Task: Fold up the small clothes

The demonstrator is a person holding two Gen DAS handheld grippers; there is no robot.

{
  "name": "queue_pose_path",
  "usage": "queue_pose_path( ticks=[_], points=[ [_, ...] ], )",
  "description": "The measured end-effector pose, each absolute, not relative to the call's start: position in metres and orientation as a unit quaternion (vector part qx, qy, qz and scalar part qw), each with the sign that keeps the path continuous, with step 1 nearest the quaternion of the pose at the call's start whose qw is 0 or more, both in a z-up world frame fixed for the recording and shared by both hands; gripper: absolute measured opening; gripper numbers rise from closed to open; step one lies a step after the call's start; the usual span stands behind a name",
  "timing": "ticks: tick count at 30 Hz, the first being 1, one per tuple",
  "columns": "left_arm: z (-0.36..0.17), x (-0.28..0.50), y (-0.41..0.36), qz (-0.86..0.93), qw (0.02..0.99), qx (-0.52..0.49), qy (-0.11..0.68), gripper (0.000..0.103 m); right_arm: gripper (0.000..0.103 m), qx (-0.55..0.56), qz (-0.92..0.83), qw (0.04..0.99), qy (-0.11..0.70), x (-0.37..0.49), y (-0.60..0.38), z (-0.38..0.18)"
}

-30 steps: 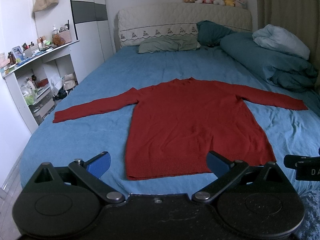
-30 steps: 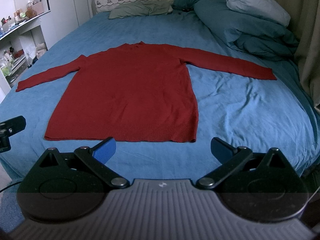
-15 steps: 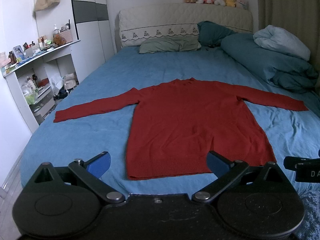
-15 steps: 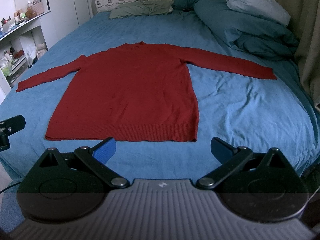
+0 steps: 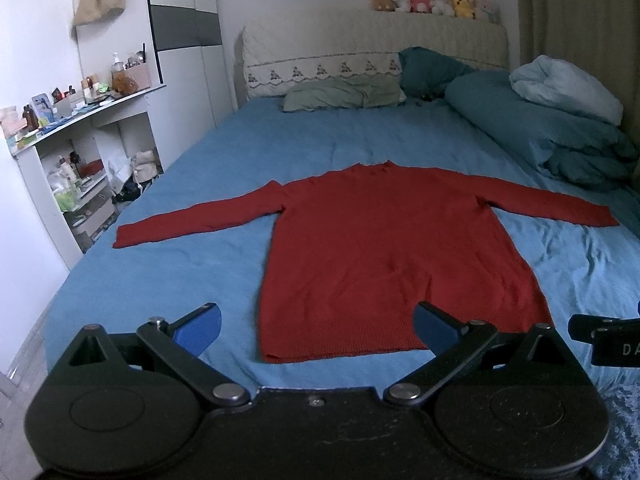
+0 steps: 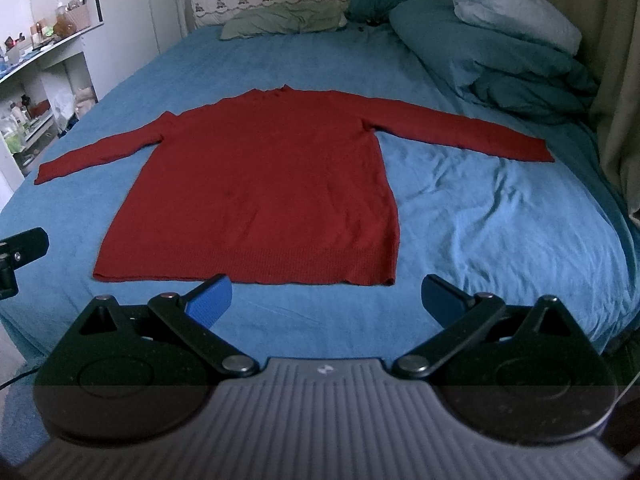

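A red long-sleeved sweater [image 5: 384, 256] lies flat on the blue bed sheet [image 5: 192, 272], both sleeves spread out, hem toward me. It also shows in the right wrist view [image 6: 264, 192]. My left gripper [image 5: 316, 326] is open and empty, held above the near edge of the bed in front of the hem's left half. My right gripper [image 6: 326, 298] is open and empty, just short of the hem's right corner. Part of the right gripper's body [image 5: 604, 338] shows at the right edge of the left wrist view.
A teal duvet [image 5: 552, 140] with a pale pillow is piled at the far right. Pillows [image 5: 344, 94] lie against the headboard. White shelves [image 5: 76, 168] with clutter stand left of the bed. A curtain [image 6: 616, 80] hangs on the right.
Both grippers have crept slightly forward toward the sweater's hem. The sweater has not moved.
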State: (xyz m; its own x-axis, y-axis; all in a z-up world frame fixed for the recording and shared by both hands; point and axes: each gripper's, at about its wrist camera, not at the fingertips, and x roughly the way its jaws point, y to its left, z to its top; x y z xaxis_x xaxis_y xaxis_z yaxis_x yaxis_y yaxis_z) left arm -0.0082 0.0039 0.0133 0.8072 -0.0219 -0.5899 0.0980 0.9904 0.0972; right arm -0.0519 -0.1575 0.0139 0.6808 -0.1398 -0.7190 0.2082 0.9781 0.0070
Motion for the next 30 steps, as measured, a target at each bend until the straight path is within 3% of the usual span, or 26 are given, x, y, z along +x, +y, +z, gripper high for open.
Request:
queue_pose_path(
  ticks=[9, 17, 21, 30],
  points=[
    [0.062, 0.034, -0.023, -0.065, 0.961, 0.067, 0.258, 0.103, 0.103, 0.071, -0.122, 0.924, 0.356, -0.045, -0.185, 0.047],
    [0.087, 0.167, -0.101, -0.134, 0.957, 0.086, 0.241, 0.103, 0.103, 0.111, -0.196, 0.919, 0.323, 0.026, -0.282, 0.05],
    [0.06, 0.254, -0.152, -0.162, 0.947, 0.101, 0.26, 0.103, 0.103, 0.128, -0.244, 0.908, 0.316, 0.078, -0.346, 0.022],
    [-0.061, 0.419, -0.251, -0.204, 0.923, 0.087, 0.314, 0.103, 0.103, 0.192, -0.336, 0.875, 0.29, 0.179, -0.487, -0.087]
  ],
)
